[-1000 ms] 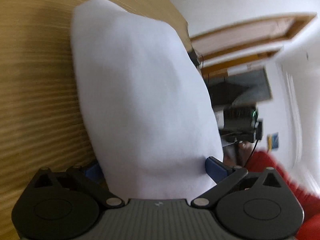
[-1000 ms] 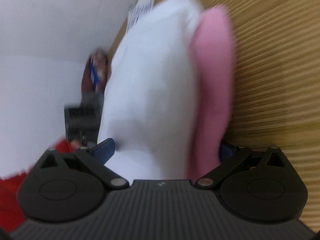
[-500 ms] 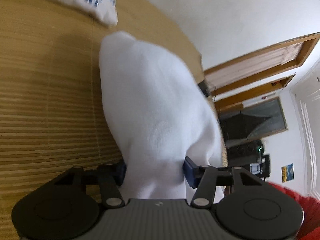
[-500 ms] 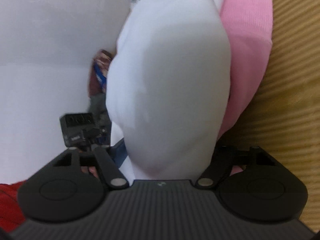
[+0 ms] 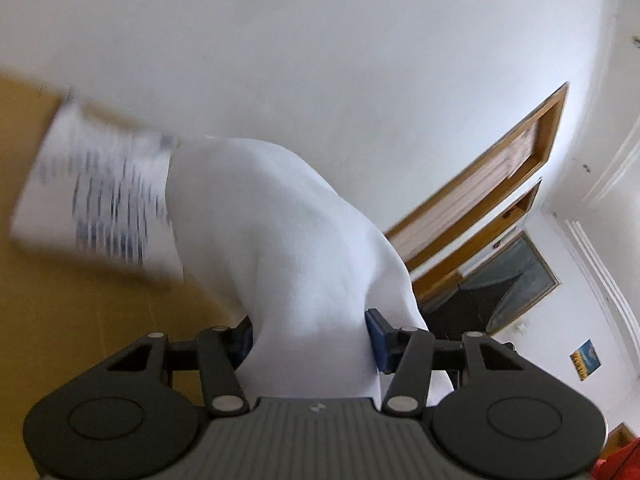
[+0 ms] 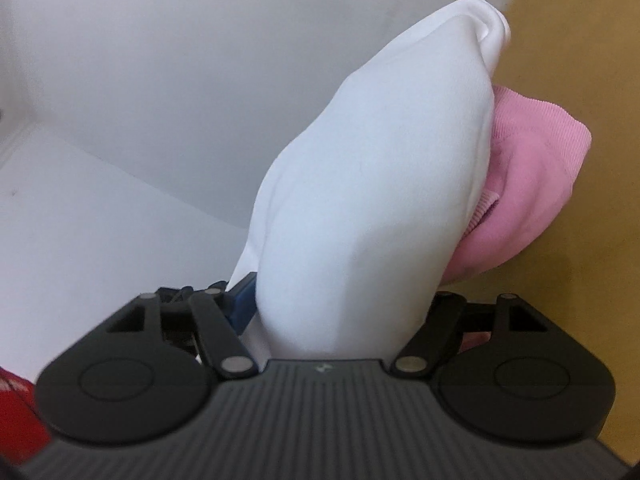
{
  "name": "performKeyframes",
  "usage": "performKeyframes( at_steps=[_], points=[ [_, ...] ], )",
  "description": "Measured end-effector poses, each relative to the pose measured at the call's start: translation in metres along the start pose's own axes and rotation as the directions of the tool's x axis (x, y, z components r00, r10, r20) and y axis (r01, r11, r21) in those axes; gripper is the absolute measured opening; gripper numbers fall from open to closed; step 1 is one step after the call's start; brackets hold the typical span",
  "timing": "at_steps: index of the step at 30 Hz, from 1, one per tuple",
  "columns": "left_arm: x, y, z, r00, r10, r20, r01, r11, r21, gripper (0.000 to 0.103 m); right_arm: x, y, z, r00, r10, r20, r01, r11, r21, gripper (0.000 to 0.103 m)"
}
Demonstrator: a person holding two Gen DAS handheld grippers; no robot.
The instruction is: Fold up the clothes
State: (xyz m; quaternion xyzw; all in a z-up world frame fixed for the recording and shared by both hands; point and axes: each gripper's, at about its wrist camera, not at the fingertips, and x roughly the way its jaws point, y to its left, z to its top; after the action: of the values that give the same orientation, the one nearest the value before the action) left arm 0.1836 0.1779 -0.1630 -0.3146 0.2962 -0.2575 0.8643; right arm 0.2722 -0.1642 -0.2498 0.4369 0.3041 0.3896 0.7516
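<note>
A white garment [image 5: 280,240] bulges up between the blue pads of my left gripper [image 5: 310,336], which is shut on a bunch of it. In the right wrist view the same white garment [image 6: 380,180] fills the span of my right gripper [image 6: 340,308], also shut on it; only the left blue pad shows, the right one is hidden by cloth. A pink ribbed cuff [image 6: 532,184] hangs on the garment's right side. The cloth is lifted above the wooden table [image 5: 80,320].
A folded white cloth with blue print [image 5: 96,200] lies on the table near the white wall, blurred. Wooden door frames [image 5: 500,192] stand at the right. Something red [image 6: 16,412] sits at the lower left edge of the right wrist view.
Both grippers' jaws narrowed onto the white garment, then rose with it. Both views have tilted up from the table toward the wall.
</note>
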Motion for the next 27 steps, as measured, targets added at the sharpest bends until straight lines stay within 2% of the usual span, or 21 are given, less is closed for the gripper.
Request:
performKeyframes(
  at_steps=[3,5,7,8,10,11,12,13,14,15,17,19,20,21,22,23,24,25,26,27],
  points=[
    [-0.004,0.022,0.045,0.996,0.004,0.086,-0.005,1.0,0.012,0.055,0.045,0.014,0.048,1.0,0.017,-0.012,-0.018,0.996,-0.091,0.075],
    [0.002,0.05,0.074,0.991,0.031,0.132,-0.028,0.999,-0.022,0.056,0.085,0.011,0.08,1.0,-0.005,-0.02,0.003,0.996,-0.084,0.075],
    [0.02,0.089,0.095,0.983,0.106,0.153,-0.097,0.993,-0.065,0.058,0.128,0.001,0.109,0.998,-0.051,-0.024,0.05,0.998,-0.05,0.075],
    [0.033,0.112,0.101,0.977,0.17,0.131,-0.158,0.983,-0.099,0.059,0.151,-0.012,0.118,0.994,-0.111,-0.019,0.11,0.994,-0.024,0.075],
    [0.067,0.158,0.109,0.949,0.315,0.033,-0.307,0.94,-0.15,0.063,0.193,-0.05,0.121,0.968,-0.249,-0.04,0.252,0.965,0.07,0.075],
    [0.075,0.174,0.109,0.935,0.355,0.001,-0.35,0.922,-0.167,0.079,0.212,-0.071,0.121,0.947,-0.314,-0.064,0.32,0.939,0.124,0.075],
    [0.077,0.188,0.107,0.933,0.36,0.003,-0.353,0.915,-0.194,0.097,0.228,-0.091,0.118,0.929,-0.361,-0.086,0.371,0.912,0.177,0.085],
    [0.078,0.201,0.105,0.931,0.366,0.005,-0.356,0.908,-0.221,0.1,0.235,-0.105,0.111,0.926,-0.368,-0.083,0.377,0.9,0.217,0.094],
    [0.079,0.209,0.105,0.931,0.365,0.005,-0.354,0.907,-0.228,0.1,0.235,-0.109,0.105,0.935,-0.351,-0.048,0.352,0.906,0.234,0.097],
    [0.08,0.209,0.107,0.932,0.362,0.003,-0.353,0.913,-0.203,0.101,0.235,-0.109,0.099,0.939,-0.344,-0.022,0.339,0.911,0.233,0.097],
    [0.082,0.202,0.115,0.922,0.387,0.005,-0.385,0.917,-0.105,0.1,0.233,-0.1,0.099,0.933,-0.36,-0.023,0.358,0.915,0.186,0.098],
    [0.073,0.187,0.126,0.899,0.436,0.03,-0.437,0.899,0.038,0.094,0.219,-0.093,0.103,0.926,-0.375,-0.038,0.374,0.902,0.215,0.098],
    [0.061,0.178,0.129,0.881,0.469,0.068,-0.473,0.877,0.087,0.084,0.207,-0.089,0.105,0.922,-0.386,-0.033,0.382,0.893,0.237,0.098],
    [0.046,0.167,0.13,0.855,0.505,0.121,-0.517,0.848,0.113,0.072,0.187,-0.084,0.105,0.914,-0.405,0.003,0.391,0.884,0.257,0.098],
    [0.03,0.158,0.129,0.833,0.523,0.18,-0.544,0.832,0.104,0.069,0.165,-0.075,0.101,0.897,-0.435,0.071,0.405,0.877,0.258,0.098],
    [0.013,0.15,0.121,0.835,0.496,0.236,-0.521,0.852,0.05,0.068,0.144,-0.062,0.096,0.866,-0.473,0.16,0.431,0.87,0.238,0.099],
    [-0.002,0.142,0.109,0.85,0.44,0.289,-0.456,0.89,-0.013,0.065,0.124,-0.046,0.09,0.827,-0.503,0.253,0.465,0.863,0.196,0.101],
    [-0.012,0.133,0.095,0.865,0.381,0.326,-0.389,0.92,-0.043,0.059,0.114,-0.024,0.083,0.795,-0.505,0.336,0.504,0.858,0.098,0.101],
    [-0.015,0.12,0.079,0.878,0.338,0.338,-0.352,0.936,-0.023,0.038,0.114,0.0,0.076,0.785,-0.479,0.394,0.532,0.846,-0.032,0.101],
    [-0.011,0.108,0.062,0.883,0.33,0.333,-0.355,0.935,0.016,0.018,0.119,0.023,0.069,0.787,-0.447,0.424,0.553,0.817,-0.165,0.101]
  ],
)
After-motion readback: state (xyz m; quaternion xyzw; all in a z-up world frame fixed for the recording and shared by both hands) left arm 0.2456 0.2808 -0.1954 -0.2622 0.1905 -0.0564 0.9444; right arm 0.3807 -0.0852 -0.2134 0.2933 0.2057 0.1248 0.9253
